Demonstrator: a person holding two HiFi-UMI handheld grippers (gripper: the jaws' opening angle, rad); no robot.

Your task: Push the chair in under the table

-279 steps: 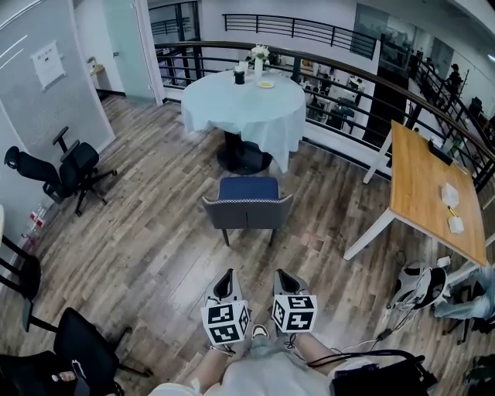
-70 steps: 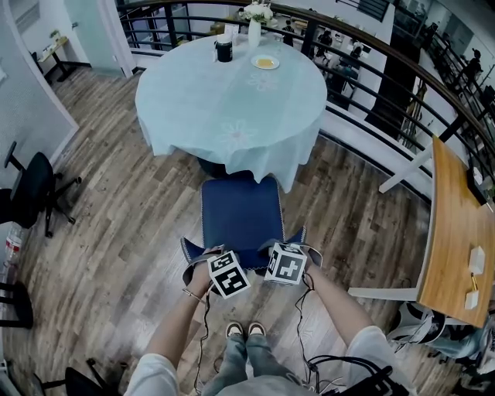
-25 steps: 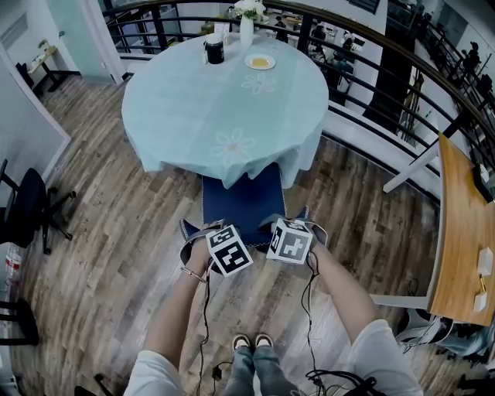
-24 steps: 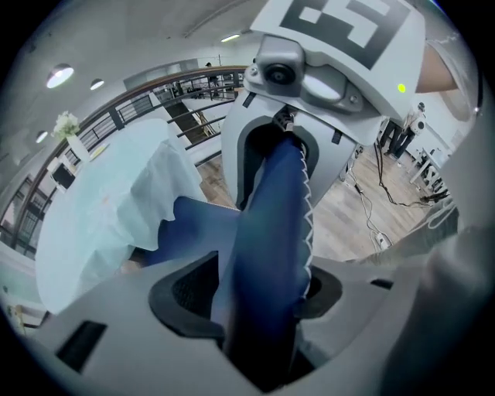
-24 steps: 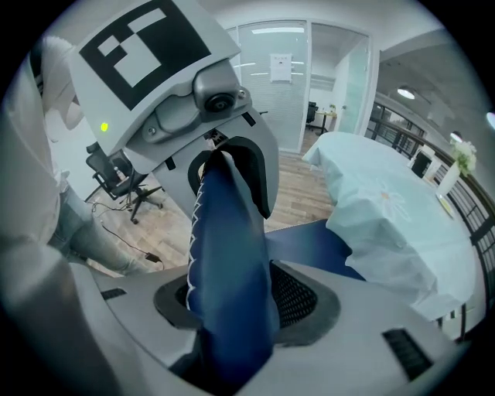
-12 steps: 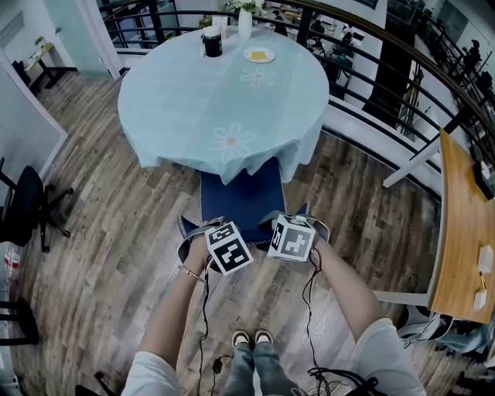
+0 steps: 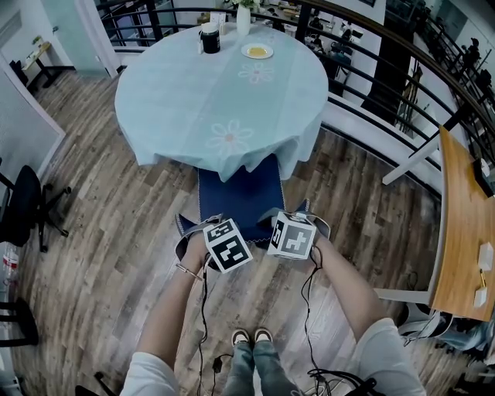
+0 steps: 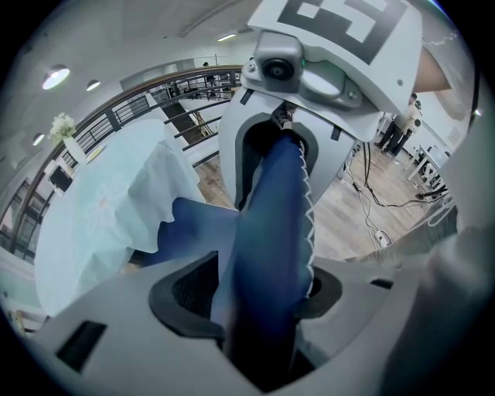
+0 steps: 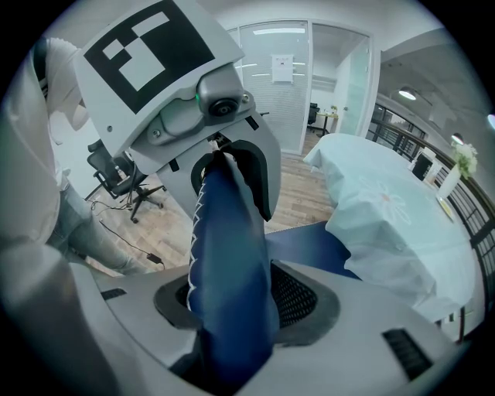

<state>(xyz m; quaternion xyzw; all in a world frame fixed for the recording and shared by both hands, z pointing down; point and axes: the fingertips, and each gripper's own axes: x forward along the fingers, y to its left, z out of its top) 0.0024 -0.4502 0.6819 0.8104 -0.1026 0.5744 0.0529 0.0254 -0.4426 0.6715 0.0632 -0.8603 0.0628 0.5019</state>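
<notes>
The chair (image 7: 238, 193) has a blue seat and a grey backrest (image 7: 184, 232). The front of its seat lies under the hanging edge of the light-blue cloth on the round table (image 7: 220, 93). In the head view my left gripper (image 7: 207, 232) and right gripper (image 7: 290, 222) sit side by side on the backrest's top edge. In the left gripper view the blue backrest edge (image 8: 271, 232) runs between the pads of my left gripper (image 8: 255, 302), which is shut on it. The right gripper view shows the same edge (image 9: 228, 247) clamped in my right gripper (image 9: 236, 309).
A black cup (image 7: 209, 39), a plate (image 7: 257, 51) and a vase (image 7: 244, 17) stand at the table's far side. A railing (image 7: 371, 54) runs behind it. A wooden table (image 7: 464, 224) stands at the right and an office chair (image 7: 19, 209) at the left. Cables (image 7: 309, 309) trail by my feet.
Since the earliest frames both grippers have closed on the backrest and the chair has slid to the table, its seat front now under the cloth. Over the last second little has shifted.
</notes>
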